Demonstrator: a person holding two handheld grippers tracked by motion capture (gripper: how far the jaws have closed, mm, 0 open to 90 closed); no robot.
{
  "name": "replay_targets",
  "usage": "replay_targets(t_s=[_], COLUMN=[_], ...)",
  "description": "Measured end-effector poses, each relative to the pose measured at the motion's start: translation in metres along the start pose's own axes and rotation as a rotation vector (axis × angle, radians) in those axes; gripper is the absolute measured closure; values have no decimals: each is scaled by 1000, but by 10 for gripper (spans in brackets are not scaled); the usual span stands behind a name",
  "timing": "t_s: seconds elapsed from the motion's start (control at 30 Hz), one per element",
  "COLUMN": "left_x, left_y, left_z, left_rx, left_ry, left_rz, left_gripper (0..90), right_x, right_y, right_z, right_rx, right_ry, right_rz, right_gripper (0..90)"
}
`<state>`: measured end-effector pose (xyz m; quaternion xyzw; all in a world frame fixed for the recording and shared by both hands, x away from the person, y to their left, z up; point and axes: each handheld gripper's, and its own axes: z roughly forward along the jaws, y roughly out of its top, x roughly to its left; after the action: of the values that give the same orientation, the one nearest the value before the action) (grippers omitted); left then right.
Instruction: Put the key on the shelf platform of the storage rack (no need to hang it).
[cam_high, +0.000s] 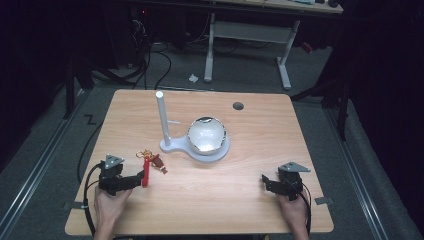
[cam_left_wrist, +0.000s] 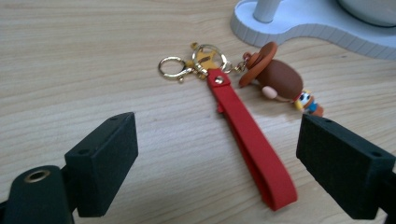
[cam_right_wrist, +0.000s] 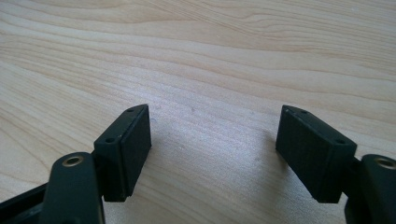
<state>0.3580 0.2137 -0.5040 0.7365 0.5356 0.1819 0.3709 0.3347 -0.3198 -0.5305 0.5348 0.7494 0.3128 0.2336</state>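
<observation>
While the red strap lies loose, the left hand-held gripper (cam_left_wrist: 215, 158) is lined up to grab the keychain (cam_left_wrist: 243, 116).
Its jaws stand spread, strap between them untouched on the surface (cam_high: 240, 200); next they must drop and pinch it. The right hand-held gripper (cam_right_wrist: 212, 149) rests spread over bare wood. The bowl (cam_high: 206, 135) on the white stand (cam_high: 172, 146) looks empty.

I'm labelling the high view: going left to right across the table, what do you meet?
Left tongs → red keychain strap → white post → bowl → table hole → right tongs.
</observation>
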Motion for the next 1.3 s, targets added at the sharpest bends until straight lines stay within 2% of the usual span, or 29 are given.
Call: replay_targets(t_s=[0.13, 0.47, 0.53, 0.63, 0.73, 0.9, 1.03, 1.13, 1.3], left_x=[-4, -10, -13, -17, -21, -24, -22, -23, -24], left_y=[5, 12, 12, 12, 16, 21, 25, 24, 24], left_z=[1, 18, 22, 27, 32, 38, 45, 51, 56], left_rx=[4, 43, 72, 89, 103, 119, 124, 144, 142], left_ry=[-7, -48, -44, -49, -36, -24, -21, -16, -20], left_rz=[8, -57, -50, -48, -29, -42, -89, -101, -118], left_gripper=[118, 58, 47, 41, 34, 15, 8, 2, 3], right_x=[0, 0, -1, -1, 0, 0, -1, -1, -1], right_y=[0, 0, 0, 0, 0, 0, 0, 0, 0], right_z=[0, 0, 0, 0, 0, 0, 0, 0, 0], right_rx=[0, 0, -2, -1, 0, -1, -2, -1, -1], right_ry=[0, 0, 4, 2, 1, 1, 2, 0, -1], right_rz=[0, 0, 5, 6, 2, 3, 2, 3, 5], right_gripper=[268, 269, 271, 269, 269, 270, 270, 269, 269])
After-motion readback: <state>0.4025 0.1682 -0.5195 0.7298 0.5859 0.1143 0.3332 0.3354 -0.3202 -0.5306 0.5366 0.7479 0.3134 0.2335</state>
